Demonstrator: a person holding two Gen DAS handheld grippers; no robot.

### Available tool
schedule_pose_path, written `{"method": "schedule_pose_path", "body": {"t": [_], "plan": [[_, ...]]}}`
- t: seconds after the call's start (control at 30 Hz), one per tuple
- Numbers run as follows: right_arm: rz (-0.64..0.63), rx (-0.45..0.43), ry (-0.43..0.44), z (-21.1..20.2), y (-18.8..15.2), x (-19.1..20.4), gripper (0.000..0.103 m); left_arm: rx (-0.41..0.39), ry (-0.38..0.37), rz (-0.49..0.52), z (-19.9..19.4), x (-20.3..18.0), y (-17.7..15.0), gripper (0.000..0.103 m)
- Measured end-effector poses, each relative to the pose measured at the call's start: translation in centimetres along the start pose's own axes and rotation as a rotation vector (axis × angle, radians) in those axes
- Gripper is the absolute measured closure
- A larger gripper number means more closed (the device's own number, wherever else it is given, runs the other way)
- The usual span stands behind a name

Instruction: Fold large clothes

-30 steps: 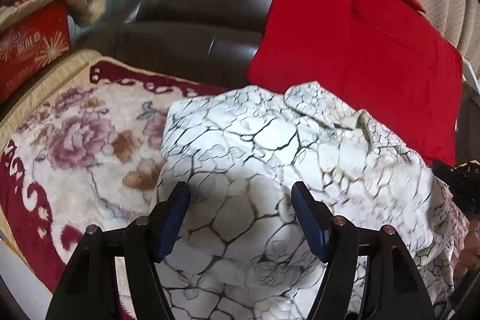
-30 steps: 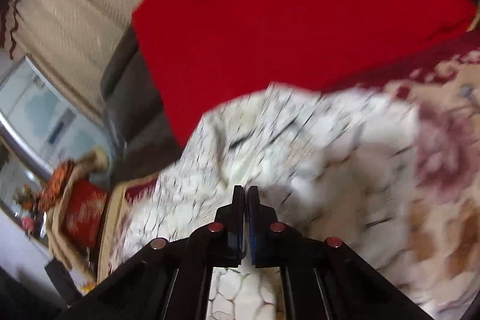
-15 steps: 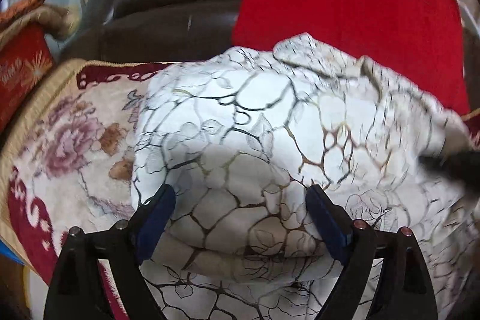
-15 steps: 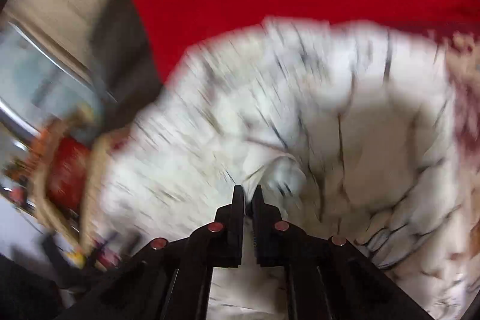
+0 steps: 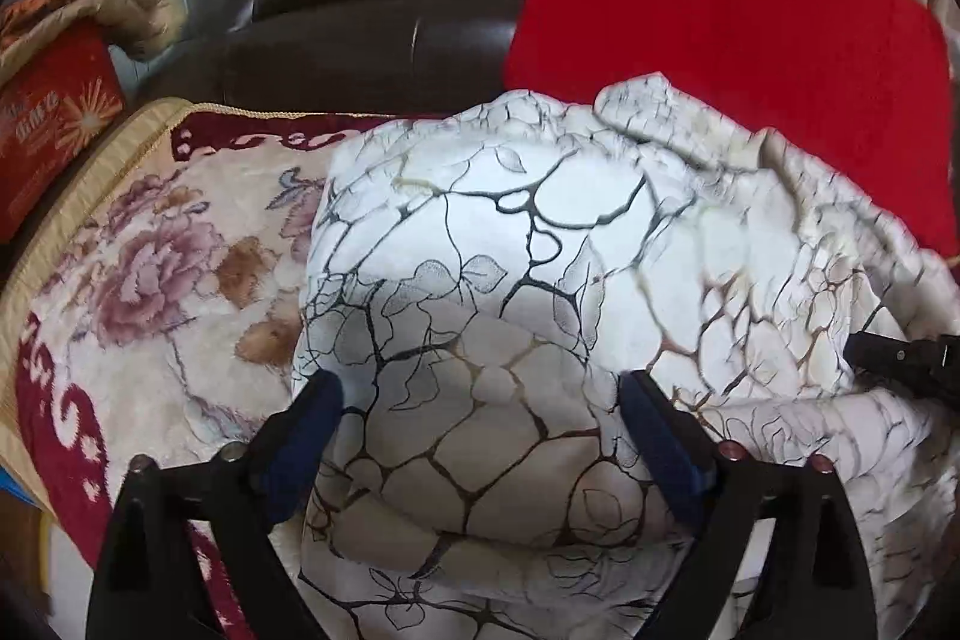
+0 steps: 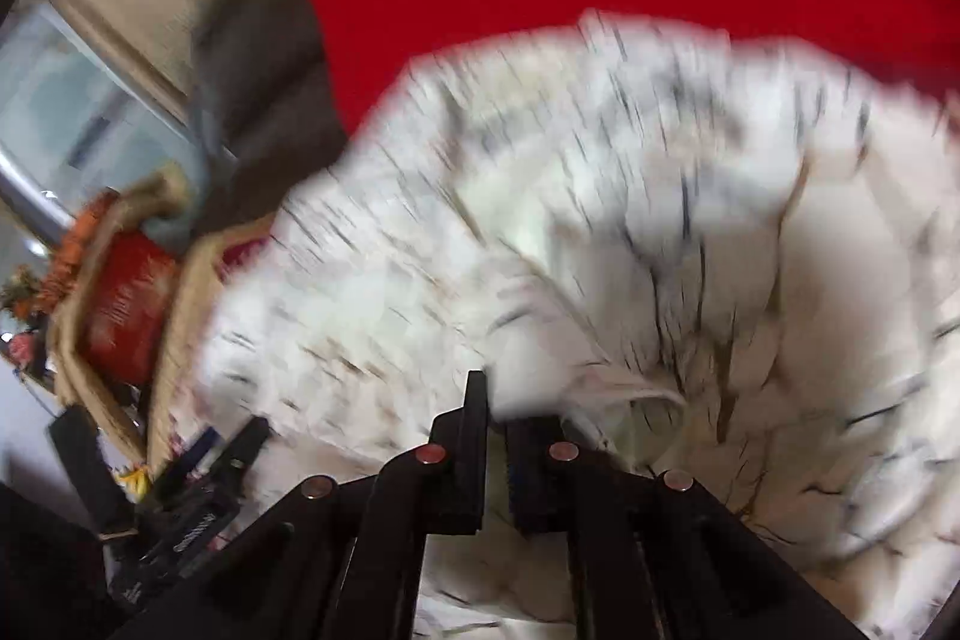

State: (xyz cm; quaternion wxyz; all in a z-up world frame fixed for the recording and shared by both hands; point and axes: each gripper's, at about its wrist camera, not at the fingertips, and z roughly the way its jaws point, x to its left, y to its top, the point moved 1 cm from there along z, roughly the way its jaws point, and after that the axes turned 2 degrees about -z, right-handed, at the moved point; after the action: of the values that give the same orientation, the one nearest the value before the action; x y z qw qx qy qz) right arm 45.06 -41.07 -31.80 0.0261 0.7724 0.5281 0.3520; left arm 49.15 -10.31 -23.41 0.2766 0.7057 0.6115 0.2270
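A: Garment first: the white shirt (image 5: 540, 244) with the black-and-gold crackle print is lying heaped on the floral blanket (image 5: 150, 280), in front of the brown leather sofa (image 5: 384, 10) and the red blanket (image 5: 720, 10) draped over it. It is looking only partly folded to me, with a rounded fold bulging up at the near side.

B: And the tools, how are they sitting?

A: The left gripper (image 5: 483, 418) is standing wide open, its blue pads either side of that near bulge, and gripping nothing. Whether the pads are touching cloth I cannot tell. The right gripper (image 6: 495, 418) is nearly closed, with only a narrow gap between its jaws, and white fabric is bunching right at the tips. It seems to be pinching a fold of the shirt, though blur is smearing that view.

B: Which way is the cloth running from them?

A: From the left gripper it is spreading forward toward the sofa and off to the right, where the tip of the right gripper is poking in at the shirt's right edge. So the long axis is running roughly left to right across the left wrist view. The right hand is sitting at the loose end, and the left is nearer the thick middle.

B: So the next fold is depending on the right side?

A: I am judging so: carrying that held edge across toward the left while the left steadies the bulk.
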Motion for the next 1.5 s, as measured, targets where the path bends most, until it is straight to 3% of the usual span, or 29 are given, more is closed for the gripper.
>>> {"method": "schedule_pose_path", "body": {"t": [0.1, 0.23, 0.37, 0.53, 0.63, 0.77, 0.93, 1.0, 1.1, 1.2, 1.3, 1.33, 1.37, 1.4, 1.5], "plan": [[0.072, -0.004, 0.043, -0.5, 0.0, -1.0, 0.096, 0.0, -0.021, -0.024, -0.4, 0.4, 0.1, 0.008], [-0.007, -0.104, 0.013, -3.9, -0.1, -0.4, 0.095, -0.062, -0.057, -0.076, -2.1, 1.2, 0.5, 0.008], [-0.074, -0.103, 0.088, -6.0, -1.6, 0.8, 0.095, -0.119, -0.065, -0.053, -3.6, 0.9, 0.4, 0.008], [-0.116, 0.0, 0.067, -4.6, -3.9, 1.3, 0.095, -0.031, -0.079, 0.012, -2.0, -0.5, -0.5, 0.008], [-0.106, 0.067, 0.028, -2.6, -4.7, 0.7, 0.097, 0.004, -0.018, 0.085, -0.7, -1.6, -1.2, 0.006], [-0.081, 0.048, 0.053, -3.7, -4.6, 0.5, 0.095, -0.006, -0.031, 0.072, -1.4, -1.4, -0.9, 0.006], [-0.09, -0.047, 0.05, -5.7, -4.2, 0.4, 0.095, -0.052, -0.046, 0.015, -2.7, 0.2, -0.7, 0.006], [-0.068, -0.024, 0.031, -5.3, -4.1, -0.4, 0.095, -0.049, -0.043, 0.012, -2.5, 0.5, -0.8, 0.006], [-0.046, 0.011, 0.016, -3.9, -4.3, -1.2, 0.096, 0.023, -0.054, 0.017, -1.0, 0.7, -1.4, 0.006], [-0.047, -0.005, 0.022, -4.5, -4.4, -1.1, 0.096, 0.017, -0.075, -0.001, -1.3, 1.2, -1.3, 0.006], [-0.055, -0.038, 0.046, -5.6, -4.7, -0.6, 0.086, -0.005, -0.083, -0.019, -2.5, 2.0, -1.5, 0.006], [-0.055, -0.057, 0.062, -6.2, -4.9, -0.5, 0.063, -0.011, -0.086, -0.024, -3.0, 2.4, -1.7, 0.006], [-0.049, -0.075, 0.088, -7.0, -5.2, -0.4, 0.029, -0.022, -0.092, -0.027, -3.7, 2.8, -2.0, 0.006], [-0.042, -0.091, 0.106, -7.8, -5.5, -0.4, 0.021, -0.034, -0.098, -0.027, -4.3, 3.2, -2.3, 0.006], [-0.05, -0.187, 0.152, -10.6, -7.3, 0.0, 0.02, -0.093, -0.101, -0.016, -6.8, 4.8, -3.2, 0.006]]}}
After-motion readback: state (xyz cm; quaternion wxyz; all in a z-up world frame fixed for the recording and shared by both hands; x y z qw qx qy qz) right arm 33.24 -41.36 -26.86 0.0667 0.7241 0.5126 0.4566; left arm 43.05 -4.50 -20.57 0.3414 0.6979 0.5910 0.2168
